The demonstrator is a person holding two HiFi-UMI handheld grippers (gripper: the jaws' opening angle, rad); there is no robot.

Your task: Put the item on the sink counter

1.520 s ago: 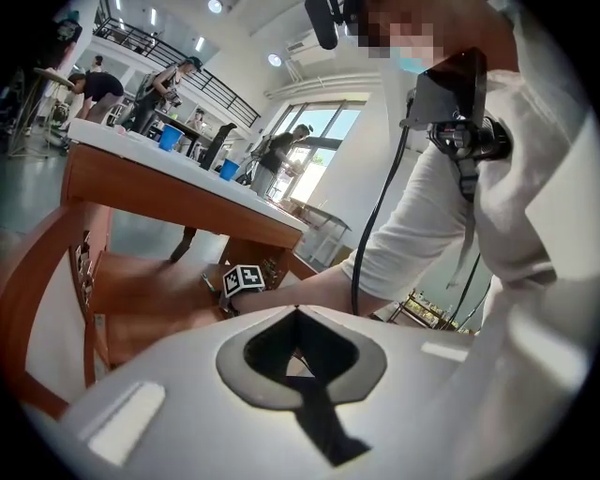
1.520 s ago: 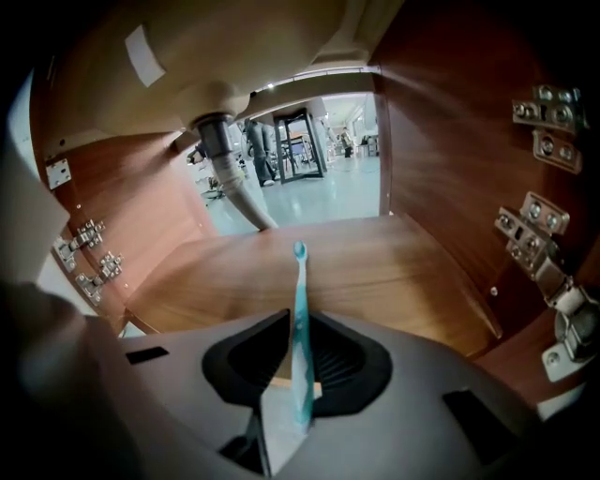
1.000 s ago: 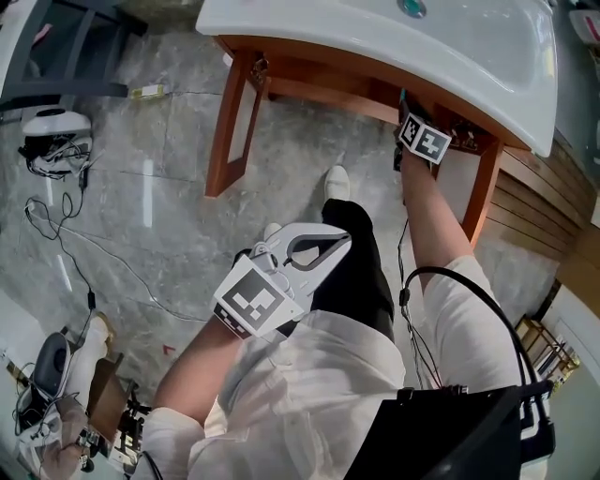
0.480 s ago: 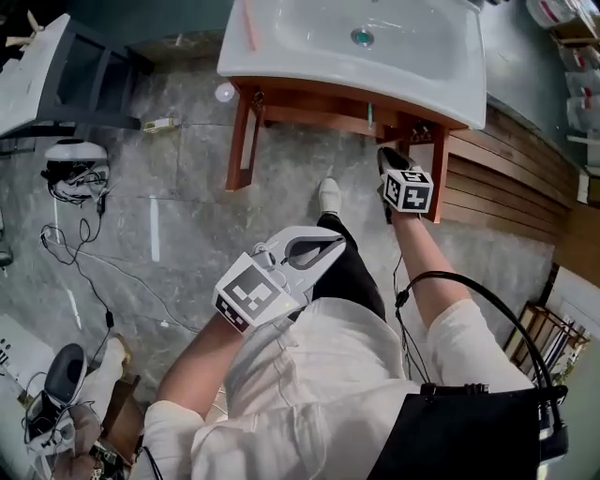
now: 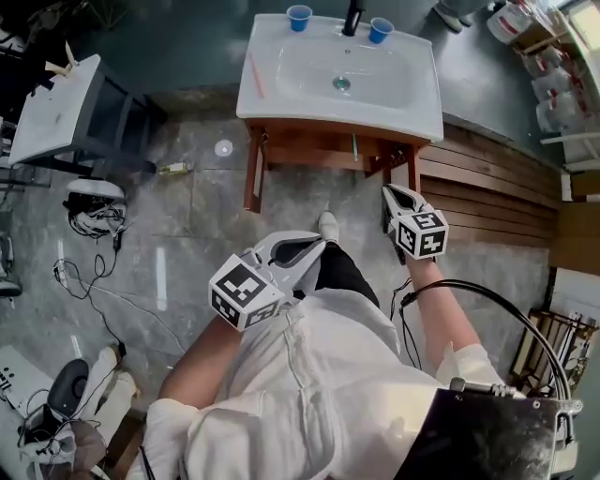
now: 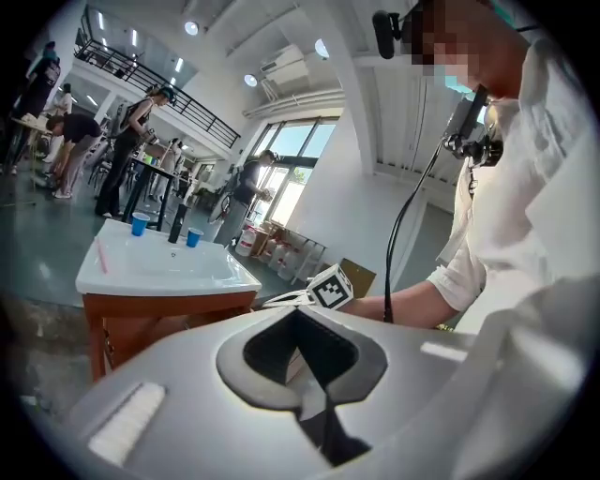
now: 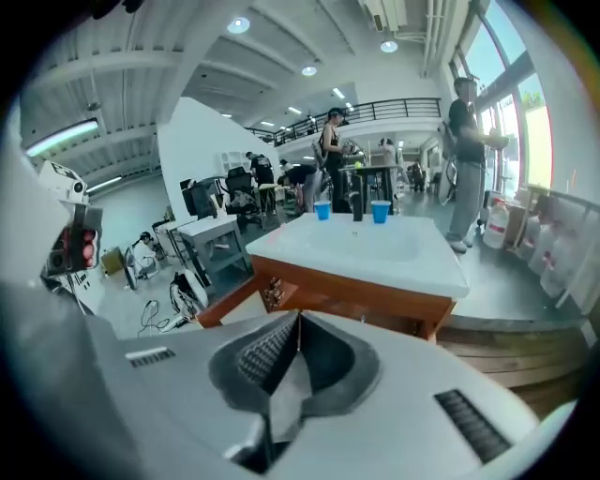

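The white sink counter (image 5: 281, 94) on its wooden frame stands ahead of me; it also shows in the gripper views (image 6: 159, 272) (image 7: 375, 248). On it are two blue cups (image 5: 299, 17) (image 5: 381, 30), a black faucet (image 5: 353, 17) and a thin pink stick (image 5: 252, 75) near the left rim. My left gripper (image 5: 322, 247) hangs over my leg, shut and empty. My right gripper (image 5: 389, 190) is raised short of the counter's right leg, with its tips together (image 7: 298, 314) and nothing between them.
A white table (image 5: 56, 108) stands at the left, with cables and a white device (image 5: 94, 202) on the stone floor. A wooden slat platform (image 5: 487, 187) lies right of the sink, with jugs (image 5: 511, 19) beyond it. Several people stand behind the sink.
The right gripper has drawn back from under the counter's front edge toward me. The view has pulled away, so the whole counter top shows. The left gripper has barely moved.
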